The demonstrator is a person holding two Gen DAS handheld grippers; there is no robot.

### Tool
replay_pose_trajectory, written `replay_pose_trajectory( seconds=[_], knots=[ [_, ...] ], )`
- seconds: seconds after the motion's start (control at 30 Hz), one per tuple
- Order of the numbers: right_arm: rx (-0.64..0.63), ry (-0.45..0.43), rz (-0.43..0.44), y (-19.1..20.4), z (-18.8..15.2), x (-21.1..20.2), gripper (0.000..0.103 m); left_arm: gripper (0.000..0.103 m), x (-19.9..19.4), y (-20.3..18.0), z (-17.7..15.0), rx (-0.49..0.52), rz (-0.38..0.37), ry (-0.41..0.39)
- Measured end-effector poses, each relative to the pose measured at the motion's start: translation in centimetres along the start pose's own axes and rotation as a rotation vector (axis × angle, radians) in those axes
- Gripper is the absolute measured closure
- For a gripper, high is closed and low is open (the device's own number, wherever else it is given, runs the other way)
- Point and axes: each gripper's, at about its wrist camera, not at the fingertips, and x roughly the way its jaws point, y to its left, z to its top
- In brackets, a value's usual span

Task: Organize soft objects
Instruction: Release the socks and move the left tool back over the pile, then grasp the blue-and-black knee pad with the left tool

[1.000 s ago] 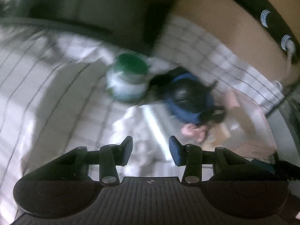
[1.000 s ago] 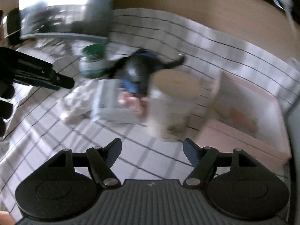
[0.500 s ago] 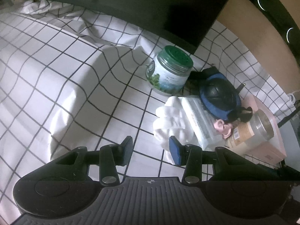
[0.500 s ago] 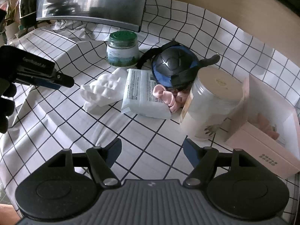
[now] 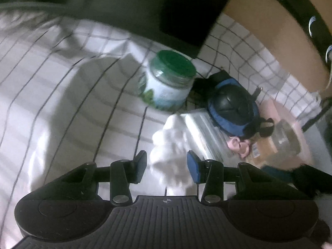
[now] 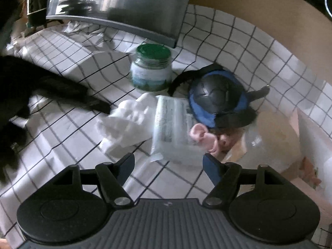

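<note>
A crumpled white cloth point(image 5: 172, 151) lies on the checked tablecloth, also in the right wrist view point(image 6: 126, 124). My left gripper point(image 5: 166, 166) is open, with the cloth's near end between its pads. Beside the cloth lies a clear wipes pack point(image 6: 174, 128), with a pink scrunchie point(image 6: 205, 137) and a black-and-blue eye mask point(image 6: 217, 95) behind it. My right gripper point(image 6: 168, 164) is open and empty, just short of the wipes pack. The left gripper shows as a dark shape point(image 6: 62, 91) at the left of the right wrist view.
A green-lidded jar point(image 6: 151, 68) stands behind the cloth. A clear canister with a tan lid point(image 6: 269, 137) and an open pink box point(image 6: 311, 145) are at the right. A monitor point(image 6: 124, 6) stands at the back. The wooden wall runs behind.
My left gripper has moved forward and right, so the white cloth now sits between its pads. My right gripper has moved closer to the wipes pack. Both stay open.
</note>
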Motion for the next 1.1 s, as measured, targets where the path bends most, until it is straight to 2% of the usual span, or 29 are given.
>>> replay_pose_trajectory(
  seconds=[0.07, 0.17, 0.23, 0.4, 0.47, 0.67, 0.73, 0.8, 0.9, 1.0, 1.1],
  knots=[
    [-0.029, 0.007, 0.010, 0.4, -0.6, -0.5, 0.030, 0.056, 1.1, -0.9, 0.8, 0.037, -0.007, 0.010],
    [-0.051, -0.009, 0.000, -0.1, -1.5, -1.9, 0.030, 0.056, 2.1, -2.6, 1.6, 0.065, -0.112, 0.017],
    [-0.024, -0.031, 0.006, -1.3, -1.5, -3.2, 0.030, 0.056, 3.0, -3.8, 2.1, 0.080, -0.143, 0.017],
    [0.123, -0.119, -0.004, -6.4, 2.5, -6.7, 0.030, 0.056, 5.1, -5.8, 1.6, 0.136, -0.090, 0.053],
    [0.170, -0.103, -0.007, -8.5, 5.7, -6.5, 0.024, 0.056, 5.2, -5.6, 0.8, 0.148, -0.078, 0.068],
    [0.327, 0.022, 0.029, -13.1, 13.2, 0.7, 0.024, 0.057, 2.6, -3.0, -0.9, 0.076, -0.084, 0.073],
    [0.390, 0.070, 0.007, -14.1, 14.6, 3.4, 0.030, 0.057, 0.9, -1.8, -1.2, 0.045, -0.074, 0.047],
    [0.451, 0.135, -0.040, -15.3, 16.0, 6.4, 0.048, 0.057, -0.7, -0.5, -1.4, 0.012, -0.062, 0.023],
    [0.511, 0.230, -0.098, -16.6, 16.8, 10.0, 0.059, 0.057, -2.6, 1.3, -1.6, -0.041, -0.032, -0.009],
    [0.506, 0.297, -0.154, -16.6, 16.5, 12.2, 0.063, 0.057, -3.9, 3.2, -2.2, -0.101, -0.009, -0.032],
    [0.541, 0.332, -0.098, -16.2, 15.4, 12.6, 0.064, 0.057, -4.6, 4.1, -2.8, -0.133, 0.001, -0.038]
  ],
)
